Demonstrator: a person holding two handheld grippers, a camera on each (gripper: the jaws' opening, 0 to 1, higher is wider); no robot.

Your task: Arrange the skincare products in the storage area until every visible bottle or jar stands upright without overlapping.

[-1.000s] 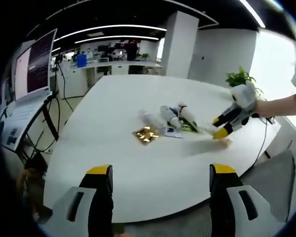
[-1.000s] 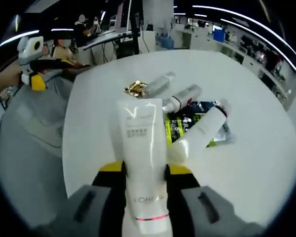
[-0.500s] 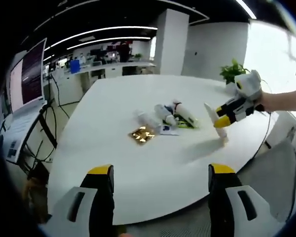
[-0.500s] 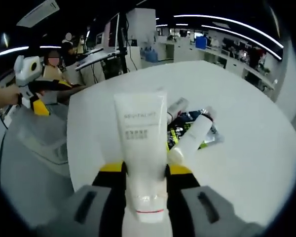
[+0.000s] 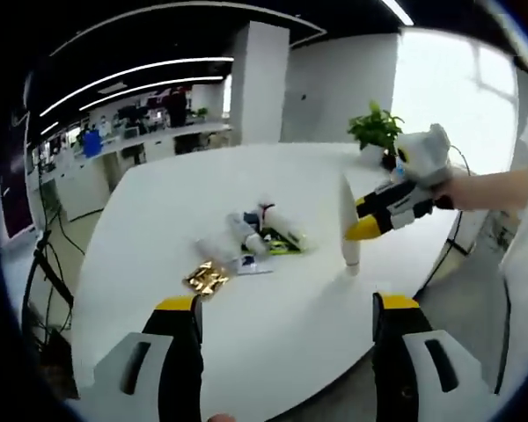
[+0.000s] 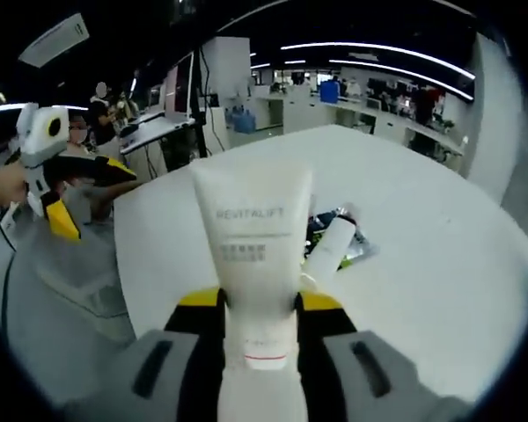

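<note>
A white Revitalift tube (image 6: pixel 252 251) is clamped between the jaws of my right gripper (image 6: pixel 255 303), which is shut on it. In the left gripper view that tube (image 5: pixel 352 251) is nearly upright, its lower end at the white table (image 5: pixel 273 334), with the right gripper (image 5: pixel 364 219) gripping its middle. Left of it lie two white bottles (image 5: pixel 244 230) on their sides, a dark and green sachet (image 5: pixel 286 239) and a gold packet (image 5: pixel 207 279). One lying bottle (image 6: pixel 331 249) shows just beyond the held tube. My left gripper (image 5: pixel 286 308) is open over the near table edge.
A potted plant (image 5: pixel 376 132) stands at the table's far right. A person's sleeve and hand (image 5: pixel 488 189) hold the right gripper. The left gripper (image 6: pixel 88 198) hangs off the table's left side. Desks, monitors and people fill the office behind.
The right gripper has swung the tube from tilted to nearly upright and set its lower end down to the right of the pile. The left gripper's camera has turned; its jaws stay open.
</note>
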